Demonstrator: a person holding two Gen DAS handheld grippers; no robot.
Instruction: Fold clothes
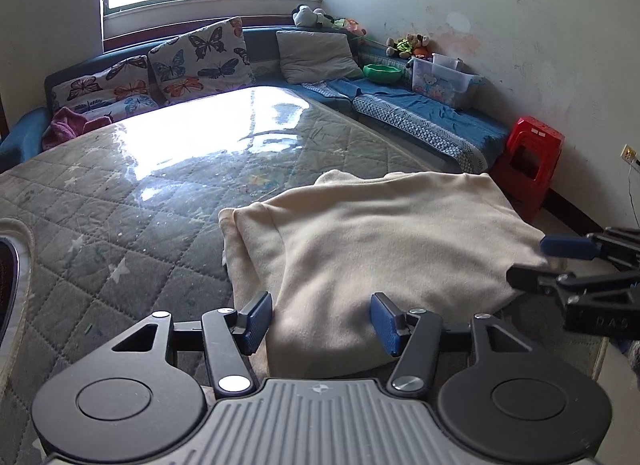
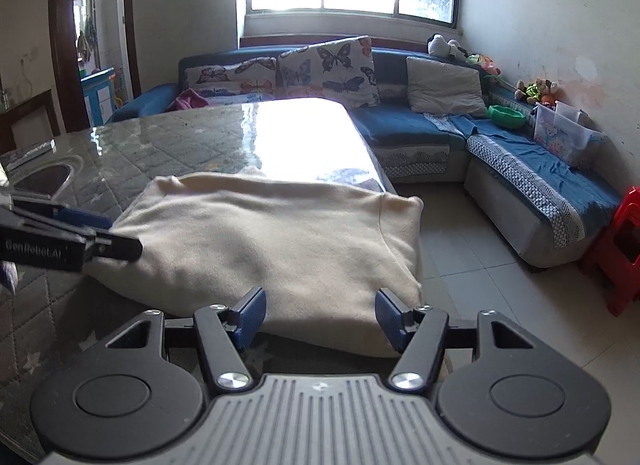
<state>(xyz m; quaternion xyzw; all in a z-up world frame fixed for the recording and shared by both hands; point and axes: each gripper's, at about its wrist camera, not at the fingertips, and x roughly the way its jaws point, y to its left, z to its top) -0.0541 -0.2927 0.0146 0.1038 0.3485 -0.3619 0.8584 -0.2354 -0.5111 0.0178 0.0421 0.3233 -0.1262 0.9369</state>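
A cream garment [image 1: 380, 233], folded into a thick rectangle, lies on the quilted table top [image 1: 120, 201] near the table's right edge. My left gripper [image 1: 320, 305] stands open over the garment's near edge, its blue pads [image 1: 256, 317] apart and not pressing the cloth. The right gripper [image 2: 320, 301] is open too, with the garment [image 2: 256, 233] lying between and beyond its fingers. Each gripper shows in the other's view at a near corner of the cloth: the right gripper [image 1: 544, 261] and the left gripper [image 2: 116, 235].
A blue corner sofa [image 2: 412, 125] with butterfly cushions [image 1: 200, 61] wraps around the table's far side. A red stool [image 1: 528, 161], a clear plastic box [image 1: 444, 79] and a green bowl [image 1: 382, 73] are at the right. Tiled floor [image 2: 472, 265] lies past the table's right edge.
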